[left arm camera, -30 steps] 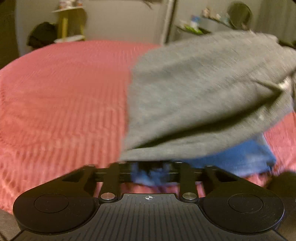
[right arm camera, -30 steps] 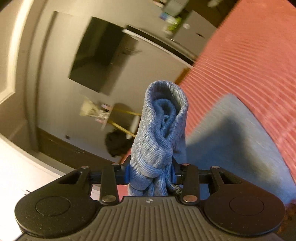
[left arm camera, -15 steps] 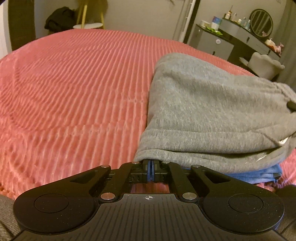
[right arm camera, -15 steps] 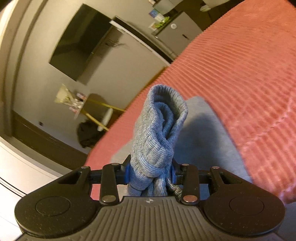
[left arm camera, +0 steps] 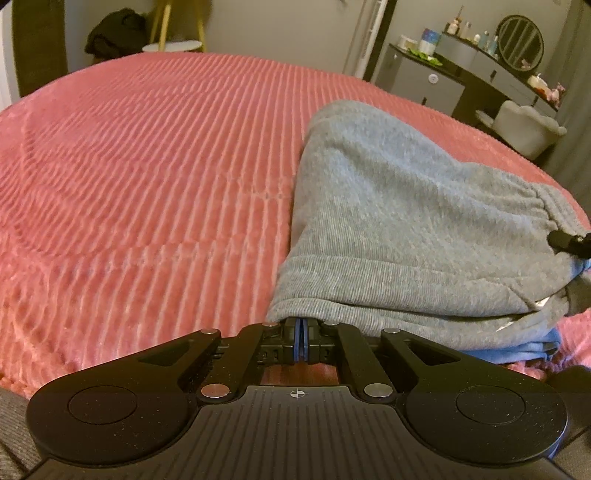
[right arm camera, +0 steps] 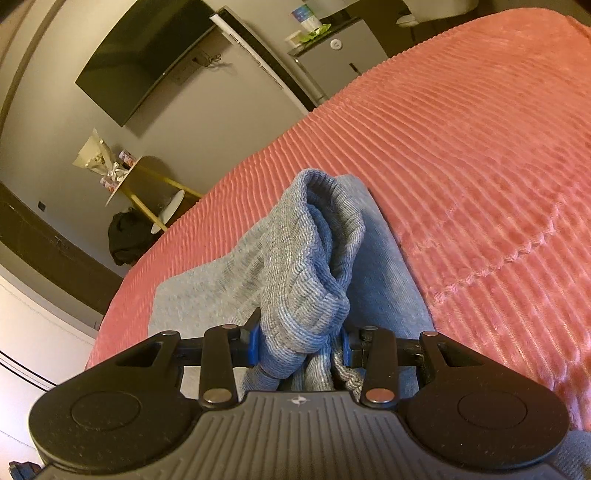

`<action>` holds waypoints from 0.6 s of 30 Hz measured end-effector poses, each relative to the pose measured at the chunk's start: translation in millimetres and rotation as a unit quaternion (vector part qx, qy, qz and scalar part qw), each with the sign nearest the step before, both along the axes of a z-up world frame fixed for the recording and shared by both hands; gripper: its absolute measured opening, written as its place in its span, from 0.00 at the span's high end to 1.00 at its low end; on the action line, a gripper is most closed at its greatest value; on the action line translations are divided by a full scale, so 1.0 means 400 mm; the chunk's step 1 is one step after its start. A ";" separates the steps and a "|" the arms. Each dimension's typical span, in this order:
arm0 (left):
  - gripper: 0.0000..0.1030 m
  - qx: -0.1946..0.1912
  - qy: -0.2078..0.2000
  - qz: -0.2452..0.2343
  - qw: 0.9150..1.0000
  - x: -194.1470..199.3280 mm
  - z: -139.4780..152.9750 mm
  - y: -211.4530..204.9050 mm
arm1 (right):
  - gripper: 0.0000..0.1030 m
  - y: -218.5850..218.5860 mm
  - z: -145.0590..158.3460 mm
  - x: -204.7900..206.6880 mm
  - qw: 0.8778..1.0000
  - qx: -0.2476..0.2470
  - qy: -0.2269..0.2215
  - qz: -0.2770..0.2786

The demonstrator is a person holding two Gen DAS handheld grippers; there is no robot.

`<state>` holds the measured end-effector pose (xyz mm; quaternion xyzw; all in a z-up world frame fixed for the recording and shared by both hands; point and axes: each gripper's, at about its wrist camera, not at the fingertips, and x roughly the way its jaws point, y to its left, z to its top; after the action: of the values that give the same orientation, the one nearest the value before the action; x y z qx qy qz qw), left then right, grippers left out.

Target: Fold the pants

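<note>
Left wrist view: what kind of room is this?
Most likely a bedroom: a bed under a ribbed pink bedspread, a vanity with a round mirror, and a wall-mounted TV. Grey pants lie on the bed.

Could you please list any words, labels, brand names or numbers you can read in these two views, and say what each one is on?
No text can be read in either view.
Gray pants: a small white tag at the folded edge, too small to read.
Bottles on the dresser: labels too small and blurred.
Package on the cabinet: print blurred.
Left gripper and right gripper: only a small crosshair mark on each body, no lettering.
</note>
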<state>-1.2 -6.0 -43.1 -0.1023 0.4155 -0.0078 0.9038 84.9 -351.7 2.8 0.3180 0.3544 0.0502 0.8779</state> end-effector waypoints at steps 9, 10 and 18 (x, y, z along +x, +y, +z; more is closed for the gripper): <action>0.89 -0.026 -0.034 -0.010 0.999 -0.054 0.087 0.023 | 0.45 -0.074 0.017 -0.056 0.994 0.001 -0.015 -0.110; 0.70 -0.018 -0.046 -0.006 0.999 -0.063 0.105 0.026 | 0.45 -0.076 0.015 -0.055 0.995 0.010 -0.010 -0.099; 0.36 -0.036 -0.090 0.023 0.995 -0.028 0.171 0.074 | 0.46 -0.016 0.033 -0.091 0.996 0.011 -0.033 -0.077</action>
<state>-12.5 23.7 25.4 -0.1430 0.3290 -0.0108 0.9334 48.5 -358.1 16.0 0.3518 0.2989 -0.0034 0.8870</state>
